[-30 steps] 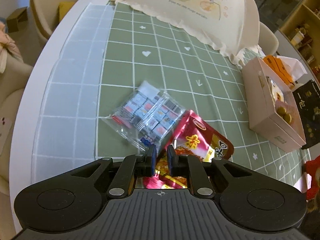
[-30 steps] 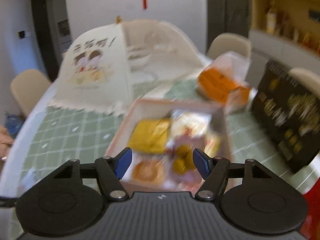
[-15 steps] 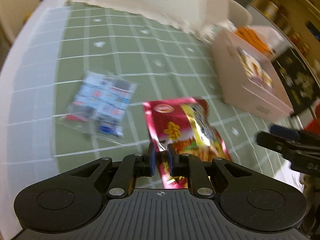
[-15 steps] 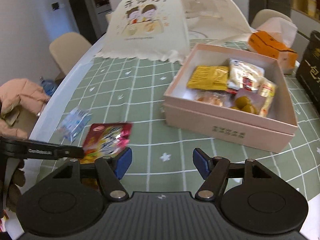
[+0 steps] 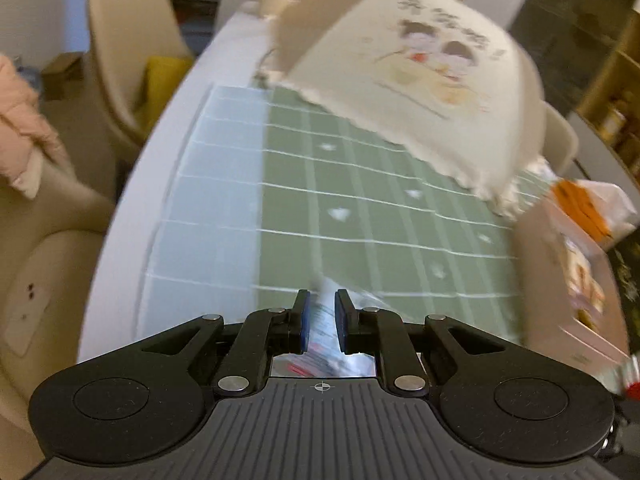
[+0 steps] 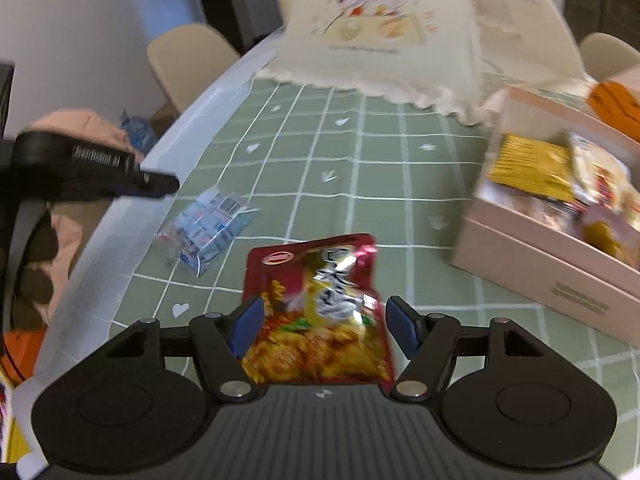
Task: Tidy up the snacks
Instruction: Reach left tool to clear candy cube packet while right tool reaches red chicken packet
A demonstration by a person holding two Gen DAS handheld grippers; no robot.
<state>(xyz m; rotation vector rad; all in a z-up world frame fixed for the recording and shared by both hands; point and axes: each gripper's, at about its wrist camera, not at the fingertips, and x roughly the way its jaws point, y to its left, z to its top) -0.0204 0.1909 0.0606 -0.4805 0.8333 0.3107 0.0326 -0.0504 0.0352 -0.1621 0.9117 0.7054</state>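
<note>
A red snack bag [image 6: 316, 280] lies flat on the green checked cloth. My right gripper [image 6: 324, 312] hovers open over its near end, one finger on each side, pads apart from it. Left of it lies a clear bag of small blue-and-white packets [image 6: 210, 220]. My left gripper [image 6: 172, 182] hangs just above and left of that bag, shut and empty. In the left wrist view the left gripper [image 5: 322, 300] shows the clear bag [image 5: 326, 320] as a blur behind its narrow gap. The open pink box [image 6: 552, 272] holding several snacks stands to the right.
A cream mesh food cover [image 6: 380, 32] fills the far middle of the table. An orange pack [image 6: 616, 108] lies behind the pink box. The table's white rim [image 5: 132, 200] curves along the left, with beige chairs [image 5: 128, 52] beyond it.
My left gripper has let go of the red bag and swung left over the clear bag. My right gripper has swung from the pink box down to the red bag.
</note>
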